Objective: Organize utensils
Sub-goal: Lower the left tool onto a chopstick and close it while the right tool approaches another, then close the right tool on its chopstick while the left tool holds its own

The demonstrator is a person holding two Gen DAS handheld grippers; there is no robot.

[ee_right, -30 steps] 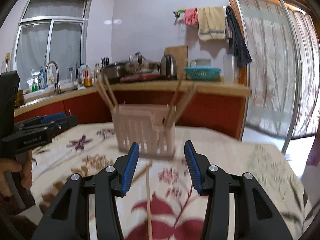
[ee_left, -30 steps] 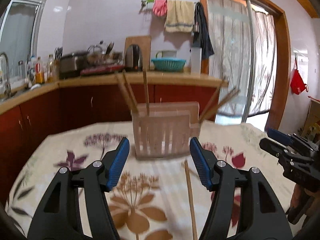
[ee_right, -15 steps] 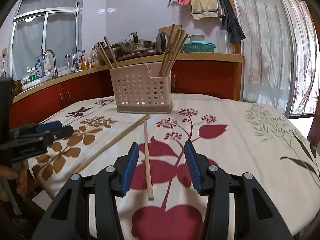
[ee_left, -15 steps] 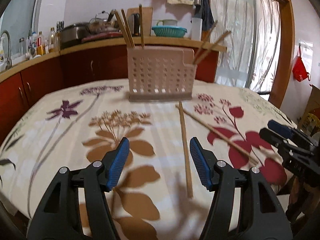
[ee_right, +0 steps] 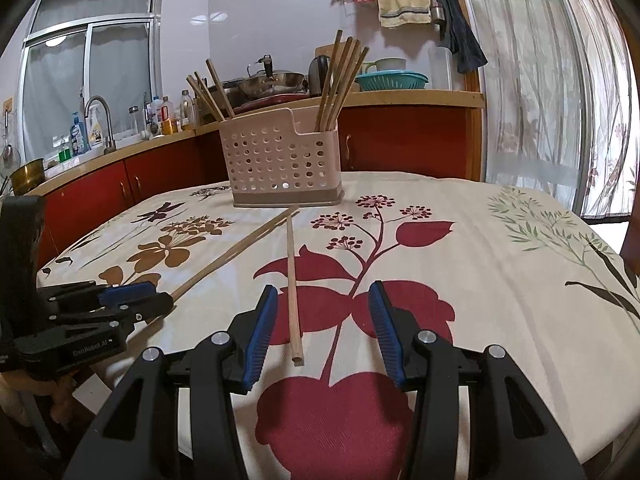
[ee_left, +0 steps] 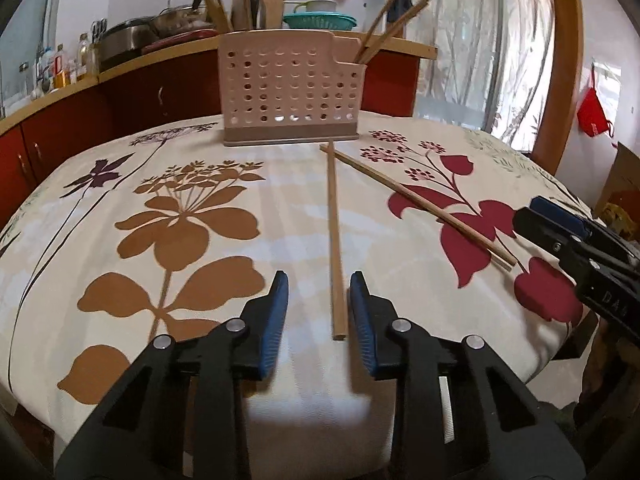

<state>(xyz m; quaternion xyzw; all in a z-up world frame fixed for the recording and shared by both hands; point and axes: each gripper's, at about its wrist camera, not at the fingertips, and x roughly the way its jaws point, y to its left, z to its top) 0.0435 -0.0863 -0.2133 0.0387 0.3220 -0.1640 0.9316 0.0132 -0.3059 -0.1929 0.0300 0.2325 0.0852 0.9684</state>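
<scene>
Both claws gaping, empty; chopstick (ee_left: 334, 240) lies between left claw (ee_left: 319, 310) tips.

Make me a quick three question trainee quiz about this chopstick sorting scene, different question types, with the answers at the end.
1. True or false: the left gripper is shut on a chopstick.
2. How many loose chopsticks lie on the floral tablecloth?
3. Multiple choice: the near end of the chopstick in the right wrist view lies
A. inside the perforated utensil holder
B. between the open jaws of the right gripper
C. off the table edge

Key:
1. False. Its jaws are open, with the near end of a chopstick lying between the fingertips.
2. Two.
3. B
</scene>
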